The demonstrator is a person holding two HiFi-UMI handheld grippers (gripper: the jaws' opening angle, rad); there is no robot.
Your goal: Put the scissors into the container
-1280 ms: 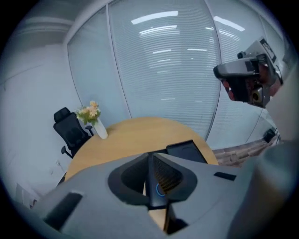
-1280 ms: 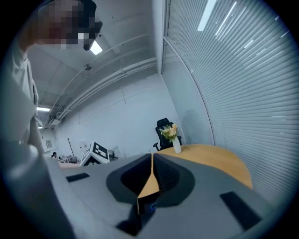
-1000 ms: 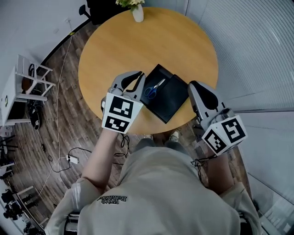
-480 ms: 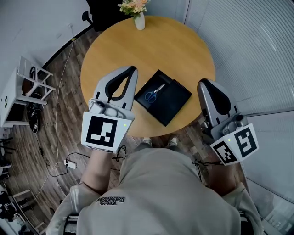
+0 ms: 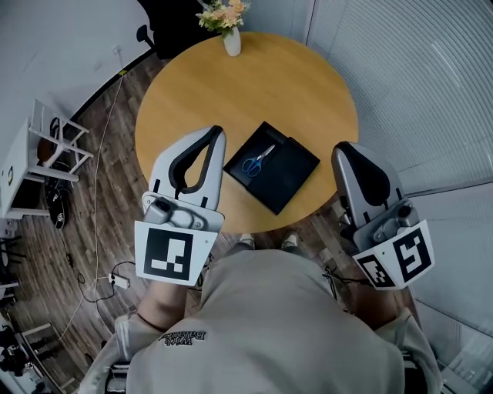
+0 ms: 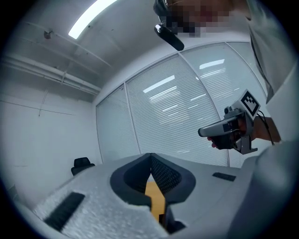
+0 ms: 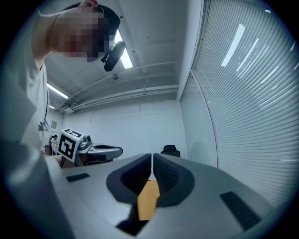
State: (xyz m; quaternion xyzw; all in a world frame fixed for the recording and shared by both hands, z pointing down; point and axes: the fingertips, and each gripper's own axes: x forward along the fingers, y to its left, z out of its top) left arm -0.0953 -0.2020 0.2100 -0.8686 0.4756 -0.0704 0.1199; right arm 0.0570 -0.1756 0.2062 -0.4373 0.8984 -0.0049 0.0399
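Note:
Blue-handled scissors [image 5: 258,158] lie in the left compartment of a black container [image 5: 286,178] near the front edge of the round wooden table [image 5: 254,85]. My left gripper [image 5: 214,132] is held up to the left of the container, apart from it, jaws shut with nothing in them. My right gripper [image 5: 341,148] hangs off the table's right edge, also shut and empty. In the left gripper view the jaws [image 6: 150,156] meet and tilt upward toward the blinds. The right gripper view shows its jaws [image 7: 153,156] closed, facing the room.
A white vase of flowers [image 5: 229,38] stands at the table's far edge. A white rack [image 5: 46,146] and cables [image 5: 115,265] sit on the wooden floor at the left. A wall of blinds [image 5: 431,92] runs along the right. A black chair [image 5: 166,19] stands beyond the table.
Both grippers have drawn back from the container toward the person and lifted. The left one left the scissors' handles. The scissors stay in the container.

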